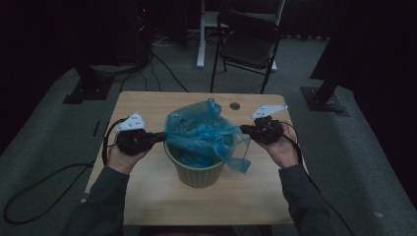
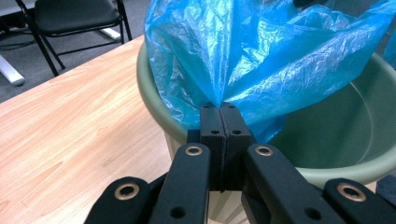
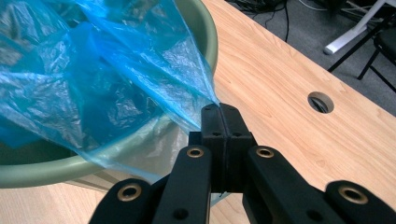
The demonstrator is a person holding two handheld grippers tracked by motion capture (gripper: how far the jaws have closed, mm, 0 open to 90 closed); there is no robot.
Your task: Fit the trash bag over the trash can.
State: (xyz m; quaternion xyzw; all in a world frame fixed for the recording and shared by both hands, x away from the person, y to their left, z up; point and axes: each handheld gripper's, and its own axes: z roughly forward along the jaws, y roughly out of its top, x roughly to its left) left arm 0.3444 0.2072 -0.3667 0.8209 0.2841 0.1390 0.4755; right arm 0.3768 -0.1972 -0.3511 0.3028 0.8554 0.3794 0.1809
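Observation:
A green plastic bin (image 1: pixel 199 173) stands in the middle of the wooden table (image 1: pixel 147 196). A thin blue plastic bag (image 1: pixel 204 132) is spread over its mouth, partly inside it. My left gripper (image 1: pixel 163 137) is shut on the bag's left edge, just outside the bin's rim (image 2: pixel 154 100); the film (image 2: pixel 243 56) fans out from its closed jaws (image 2: pixel 220 108). My right gripper (image 1: pixel 244 129) is shut on the bag's right edge (image 3: pixel 140 74) beside the bin's rim (image 3: pixel 212 42), with its tips (image 3: pixel 220 108) pinching a corner of film. The bag is stretched between the two grippers.
A cable hole (image 1: pixel 234 105) is in the table's far edge, also visible from the right gripper (image 3: pixel 321 102). A black folding chair (image 1: pixel 248 44) stands behind the table on grey carpet. Cables (image 1: pixel 44 191) trail from the grippers over the floor.

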